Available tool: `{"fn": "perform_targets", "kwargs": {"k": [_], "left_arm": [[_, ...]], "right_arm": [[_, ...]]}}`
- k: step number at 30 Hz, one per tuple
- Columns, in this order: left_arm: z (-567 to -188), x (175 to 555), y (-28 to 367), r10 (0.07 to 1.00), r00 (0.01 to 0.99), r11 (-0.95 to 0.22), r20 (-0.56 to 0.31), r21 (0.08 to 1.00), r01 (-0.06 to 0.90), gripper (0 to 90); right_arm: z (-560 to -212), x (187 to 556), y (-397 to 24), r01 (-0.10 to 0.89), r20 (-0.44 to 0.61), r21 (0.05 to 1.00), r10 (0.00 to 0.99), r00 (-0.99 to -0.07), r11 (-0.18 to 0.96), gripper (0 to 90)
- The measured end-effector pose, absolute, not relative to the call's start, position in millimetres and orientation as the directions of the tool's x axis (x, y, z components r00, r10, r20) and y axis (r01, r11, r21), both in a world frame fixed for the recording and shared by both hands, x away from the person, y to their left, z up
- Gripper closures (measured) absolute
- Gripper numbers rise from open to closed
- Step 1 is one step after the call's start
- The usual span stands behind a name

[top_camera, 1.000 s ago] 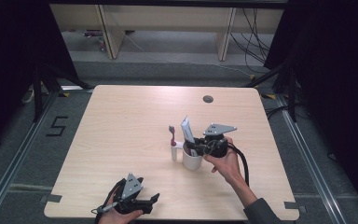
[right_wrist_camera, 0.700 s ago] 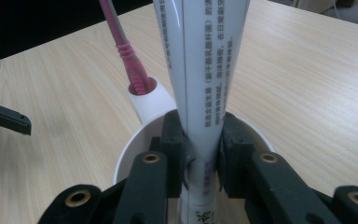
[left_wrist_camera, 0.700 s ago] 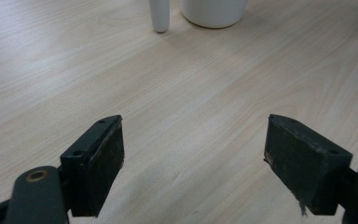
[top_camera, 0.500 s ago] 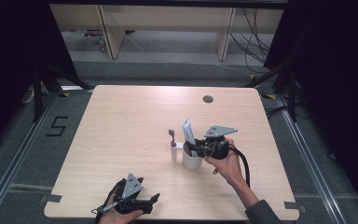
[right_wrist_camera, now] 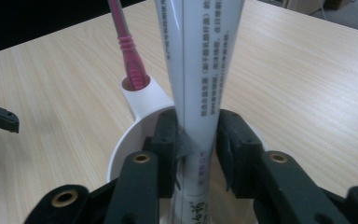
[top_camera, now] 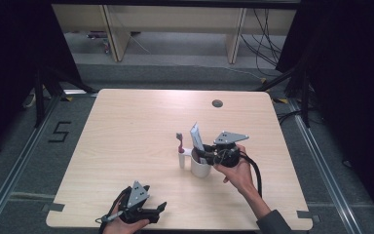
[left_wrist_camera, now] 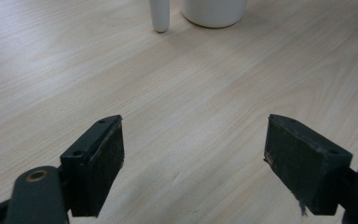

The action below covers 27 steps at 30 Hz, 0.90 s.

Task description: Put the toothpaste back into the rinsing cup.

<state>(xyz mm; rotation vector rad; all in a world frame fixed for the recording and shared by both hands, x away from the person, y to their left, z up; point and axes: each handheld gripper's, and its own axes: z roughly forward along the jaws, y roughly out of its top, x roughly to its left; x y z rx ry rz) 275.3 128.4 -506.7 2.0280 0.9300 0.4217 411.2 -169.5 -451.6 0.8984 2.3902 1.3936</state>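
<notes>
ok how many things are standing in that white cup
2. A white toothpaste tube stands in the main well of the white cup, between the right gripper jaws. A pink toothbrush stands in the cup's small side holder. Anything lower in the cup is hidden.

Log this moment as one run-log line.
right gripper: jaws just opening, around white toothpaste tube standing in white ceramic cup | pink toothbrush: in cup's side holder | left gripper: open, empty, near table edge

Floor left of bench (top_camera: 126, 126): marking (top_camera: 61, 131) reads "5". White tube (right_wrist_camera: 200, 70): vertical columns of small Chinese print, too fine to read, probably product text.
</notes>
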Motion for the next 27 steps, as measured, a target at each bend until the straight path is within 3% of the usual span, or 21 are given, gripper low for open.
{"fn": "perform_targets", "kwargs": {"k": [7,16,27], "left_arm": [[-507,276,128,0.743,0.668,-0.371,-0.038,0.807,0.459,19.6],[-507,276,129,0.742,0.669,-0.374,-0.037,0.806,0.459,19.6],[-506,276,130,0.745,0.666,-0.370,-0.037,0.807,0.460,19.6]], "right_arm": [[-449,413,-173,0.373,0.107,0.865,0.604,-0.790,0.335,65.6],[-439,411,-183,0.394,0.143,0.873,0.620,-0.771,0.288,53.5],[-434,410,-193,0.401,0.164,0.878,0.625,-0.763,0.260,50.2]]}}
